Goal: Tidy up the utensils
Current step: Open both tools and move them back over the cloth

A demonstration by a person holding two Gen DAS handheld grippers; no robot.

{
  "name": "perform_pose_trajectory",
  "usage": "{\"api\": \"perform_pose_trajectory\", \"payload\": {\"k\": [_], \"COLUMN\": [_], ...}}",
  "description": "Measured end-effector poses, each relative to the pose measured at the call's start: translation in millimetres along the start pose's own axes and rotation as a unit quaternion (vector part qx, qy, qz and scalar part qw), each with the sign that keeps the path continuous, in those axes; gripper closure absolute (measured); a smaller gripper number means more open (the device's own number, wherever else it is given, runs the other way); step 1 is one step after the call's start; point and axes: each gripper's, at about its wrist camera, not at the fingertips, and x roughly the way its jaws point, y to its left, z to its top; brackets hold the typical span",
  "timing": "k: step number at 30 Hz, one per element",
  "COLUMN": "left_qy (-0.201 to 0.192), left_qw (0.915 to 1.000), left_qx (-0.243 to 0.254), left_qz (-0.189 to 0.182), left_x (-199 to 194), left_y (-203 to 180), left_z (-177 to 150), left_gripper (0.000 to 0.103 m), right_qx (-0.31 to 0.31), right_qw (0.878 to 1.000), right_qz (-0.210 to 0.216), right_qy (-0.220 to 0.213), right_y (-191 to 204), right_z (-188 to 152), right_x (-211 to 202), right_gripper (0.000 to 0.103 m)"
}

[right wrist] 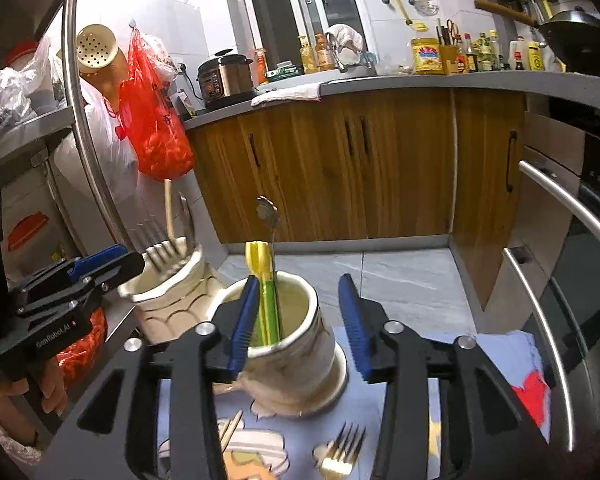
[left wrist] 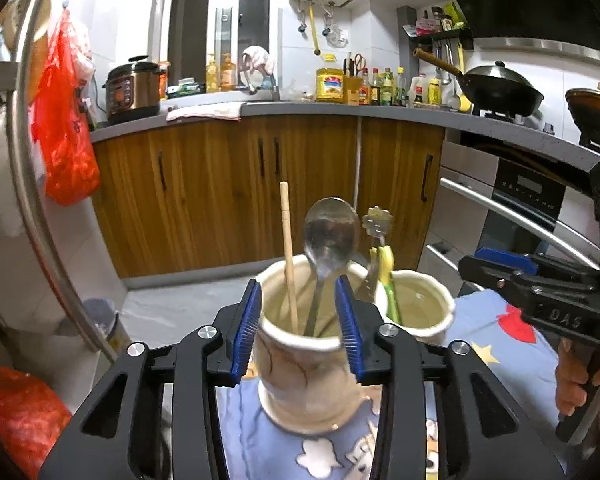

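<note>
Two cream ceramic holders stand on a blue cartoon cloth. The left holder (left wrist: 304, 364) holds a wooden chopstick (left wrist: 288, 256) and a steel spoon (left wrist: 330, 240). My left gripper (left wrist: 298, 320) is open, its jaws on either side of this holder's rim, holding nothing. The right holder (right wrist: 296, 336) holds yellow-green chopsticks (right wrist: 264, 292) and a flower-ended spoon (right wrist: 268, 216). My right gripper (right wrist: 296, 320) is open above it, empty. A fork (right wrist: 342, 452) and a chopstick (right wrist: 230, 430) lie on the cloth in front of the right holder. Fork tines (right wrist: 162, 256) show in the left holder.
Wooden cabinets (left wrist: 228, 192) and a grey counter with bottles, a cooker and a wok run across the back. An oven (right wrist: 572, 240) with steel handles is at the right. A red bag (left wrist: 66, 120) hangs at the left by a steel rail.
</note>
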Motion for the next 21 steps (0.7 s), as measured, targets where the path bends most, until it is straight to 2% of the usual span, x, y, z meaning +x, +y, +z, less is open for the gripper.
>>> {"api": "perform_pose_trajectory", "payload": {"k": [2, 4, 5, 6, 7, 9, 10, 12, 15, 21], "left_qy": [0.002, 0.006, 0.010, 0.012, 0.013, 0.016, 0.019, 0.020, 0.018, 0.022], "left_qw": [1.0000, 1.0000, 0.9999, 0.9999, 0.9999, 0.9997, 0.9996, 0.9992, 0.9994, 0.9995], "left_qx": [0.000, 0.001, 0.000, -0.002, -0.006, -0.016, -0.022, -0.033, -0.031, -0.021], "left_qz": [0.003, 0.003, 0.002, 0.001, -0.001, -0.003, -0.004, -0.006, 0.001, 0.008], "left_x": [-13.1, -22.6, -30.6, -35.2, -41.9, -52.4, -57.3, -68.3, -80.9, -99.1], "left_y": [-4.0, -8.7, -11.1, -12.2, -13.4, -15.3, -16.0, -18.4, -25.6, -41.3], "left_z": [-3.8, -6.7, -10.6, -12.9, -16.7, -24.1, -28.1, -35.3, -43.4, -54.4], "left_gripper": [0.054, 0.049, 0.049, 0.044, 0.039, 0.039, 0.035, 0.023, 0.016, 0.015], "right_qx": [0.002, 0.000, -0.001, 0.000, 0.004, 0.014, 0.021, 0.029, 0.038, 0.061], "right_qw": [1.000, 1.000, 1.000, 1.000, 1.000, 1.000, 1.000, 0.999, 0.998, 0.995], "right_qz": [-0.004, -0.010, -0.013, -0.014, -0.012, -0.013, -0.015, -0.024, -0.043, -0.073], "right_qy": [-0.001, -0.002, 0.000, 0.001, 0.002, 0.003, 0.003, 0.008, 0.020, 0.035], "right_y": [3.6, 8.9, 11.9, 14.0, 15.8, 17.0, 17.4, 17.9, 15.8, 6.7], "right_z": [-1.8, -5.7, -8.5, -11.7, -17.4, -28.2, -35.9, -50.9, -71.1, -96.1], "right_x": [-16.1, -31.0, -38.1, -45.0, -53.9, -68.3, -76.9, -89.6, -104.5, -127.7], "right_gripper": [0.046, 0.028, 0.023, 0.018, 0.015, 0.010, 0.007, 0.006, 0.006, 0.006]}}
